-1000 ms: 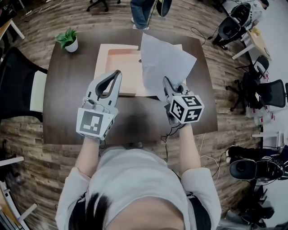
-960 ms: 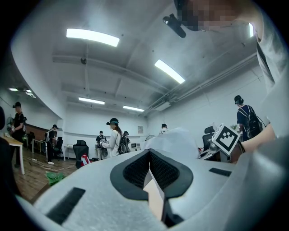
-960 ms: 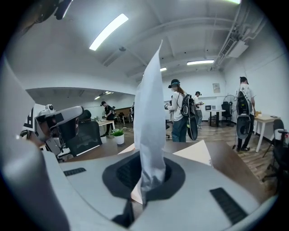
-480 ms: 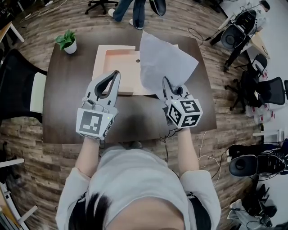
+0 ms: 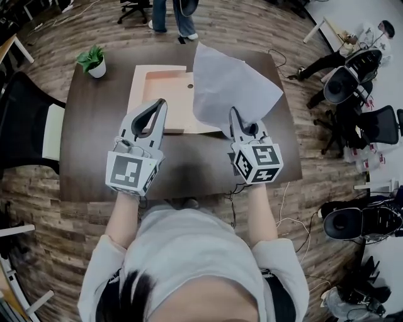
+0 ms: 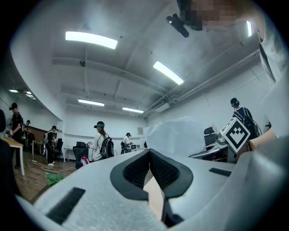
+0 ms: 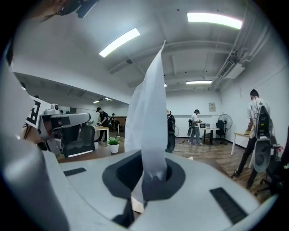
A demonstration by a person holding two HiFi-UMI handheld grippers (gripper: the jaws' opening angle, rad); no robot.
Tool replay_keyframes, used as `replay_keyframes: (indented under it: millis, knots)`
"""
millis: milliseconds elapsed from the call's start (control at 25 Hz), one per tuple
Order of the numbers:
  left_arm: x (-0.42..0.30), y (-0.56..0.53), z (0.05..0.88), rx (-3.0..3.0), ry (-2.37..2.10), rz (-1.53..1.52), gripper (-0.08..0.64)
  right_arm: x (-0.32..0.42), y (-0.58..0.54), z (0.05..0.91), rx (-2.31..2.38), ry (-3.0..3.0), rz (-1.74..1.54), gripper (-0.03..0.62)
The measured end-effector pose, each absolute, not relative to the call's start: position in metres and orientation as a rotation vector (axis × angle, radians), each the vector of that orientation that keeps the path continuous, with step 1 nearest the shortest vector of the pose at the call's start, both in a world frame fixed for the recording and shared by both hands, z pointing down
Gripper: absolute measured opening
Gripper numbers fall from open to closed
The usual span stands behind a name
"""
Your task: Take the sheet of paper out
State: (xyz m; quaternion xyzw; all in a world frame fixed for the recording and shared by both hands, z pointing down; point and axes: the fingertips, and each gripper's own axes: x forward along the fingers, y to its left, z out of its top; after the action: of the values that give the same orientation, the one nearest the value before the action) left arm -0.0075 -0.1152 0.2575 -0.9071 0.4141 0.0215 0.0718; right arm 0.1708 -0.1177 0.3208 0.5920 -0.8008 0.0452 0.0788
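Observation:
A white sheet of paper (image 5: 234, 85) hangs in the air over the right part of a shallow light-wood box (image 5: 140, 88) on the dark table (image 5: 94, 144). My right gripper (image 5: 234, 114) is shut on the sheet's near lower corner. In the right gripper view the sheet (image 7: 151, 113) stands edge-on, rising from between the pinched pads of the right gripper (image 7: 153, 169). My left gripper (image 5: 161, 104) hovers over the box's near edge, tips together and nothing in them. The left gripper view shows the left gripper (image 6: 149, 151) shut, with the paper (image 6: 180, 135) to its right.
A small potted plant (image 5: 93, 60) stands at the table's far left corner. A person's legs (image 5: 169, 16) show beyond the far edge. Office chairs (image 5: 362, 122) crowd the right side, and a dark chair (image 5: 25, 119) sits at the left.
My right gripper has lifted the sheet a little higher and away from the box. The left gripper has stayed put. The person beyond the table has walked left.

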Motion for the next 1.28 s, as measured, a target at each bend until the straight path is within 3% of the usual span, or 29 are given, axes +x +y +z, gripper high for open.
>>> replay_keyframes:
  millis: [1280]
  knots:
    - [0.014, -0.111, 0.257, -2.735, 1.25, 0.063, 0.009, 0.202, -0.09, 0.288, 1.945, -2.342, -0.128, 0.014]
